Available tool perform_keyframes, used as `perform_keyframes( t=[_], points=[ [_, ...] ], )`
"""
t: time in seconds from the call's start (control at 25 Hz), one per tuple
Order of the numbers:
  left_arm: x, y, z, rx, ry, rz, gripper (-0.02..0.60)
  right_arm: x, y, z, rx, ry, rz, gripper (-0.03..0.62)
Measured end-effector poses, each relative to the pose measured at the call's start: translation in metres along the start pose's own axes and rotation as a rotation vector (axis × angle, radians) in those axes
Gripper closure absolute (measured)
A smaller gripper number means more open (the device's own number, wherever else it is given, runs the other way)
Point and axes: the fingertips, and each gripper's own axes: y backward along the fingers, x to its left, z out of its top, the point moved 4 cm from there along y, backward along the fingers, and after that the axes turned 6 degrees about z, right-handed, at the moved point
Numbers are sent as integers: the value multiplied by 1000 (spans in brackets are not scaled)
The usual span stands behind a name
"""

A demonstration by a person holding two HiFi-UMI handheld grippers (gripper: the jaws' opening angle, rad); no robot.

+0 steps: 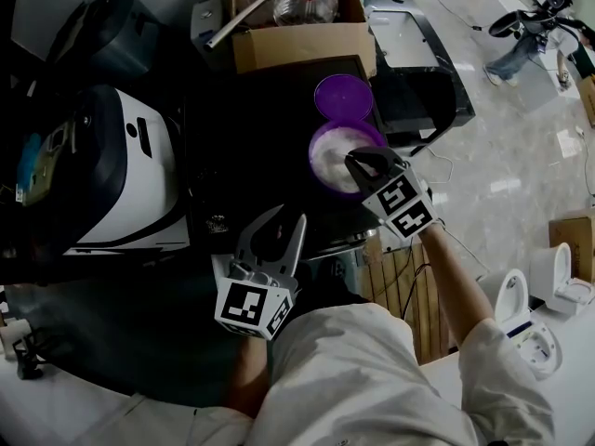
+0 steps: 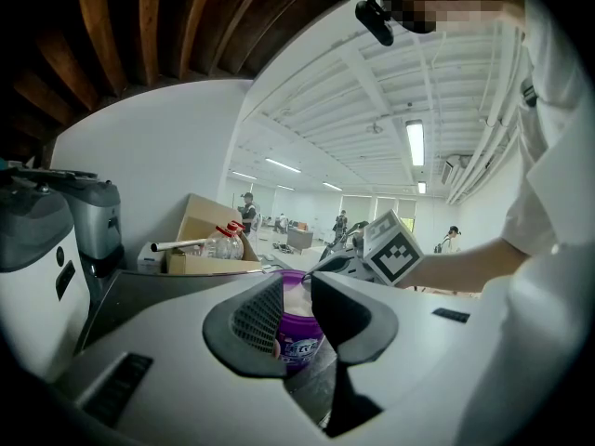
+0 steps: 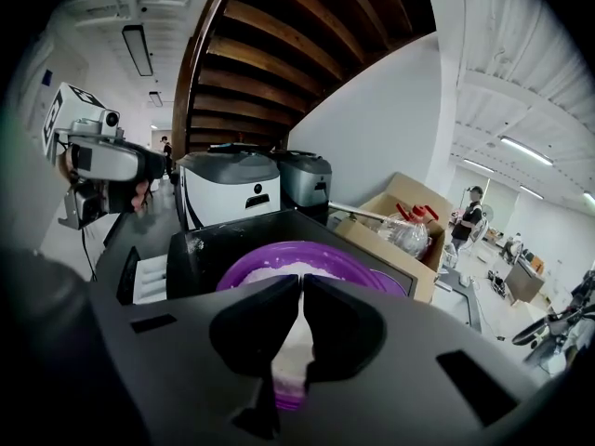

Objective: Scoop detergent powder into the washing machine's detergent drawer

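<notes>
A black machine top fills the middle of the head view. A white appliance stands to its left, and a cardboard box holding a clear bottle with a red cap sits at its far edge.

The purple detergent tub stands upright on the right part of that top. Its axis is vertical and its open mouth faces straight up. It is round, so it has no long side across the surface. White powder fills it close to the rim. Its purple lid lies flat just beyond it, at the tub's far rim.

The right gripper slants down into the tub's mouth from the near right, with its tips over the powder. Its jaws are drawn almost together, leaving only a thin pale sliver between the tips. I cannot tell whether that sliver is something pinched or just powder behind them.

The left gripper is held near the front edge, well short of the tub and aimed roughly level toward it. Its jaws are spread wide with nothing between them.
</notes>
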Motion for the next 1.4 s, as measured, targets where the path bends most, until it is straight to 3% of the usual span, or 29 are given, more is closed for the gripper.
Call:
perform_keyframes(
  t=[0.44, 0.72, 1.4],
  points=[
    [0, 1, -1, 0, 2, 2, 479, -4, 0, -1, 2, -54, 13, 582],
    [1, 2, -2, 0, 4, 2, 479, -8, 2, -7, -7, -238, 76, 586],
    [-5, 0, -3, -2, -3, -11, 479, 5, 10, -13, 0, -491, 183, 586]
  ],
)
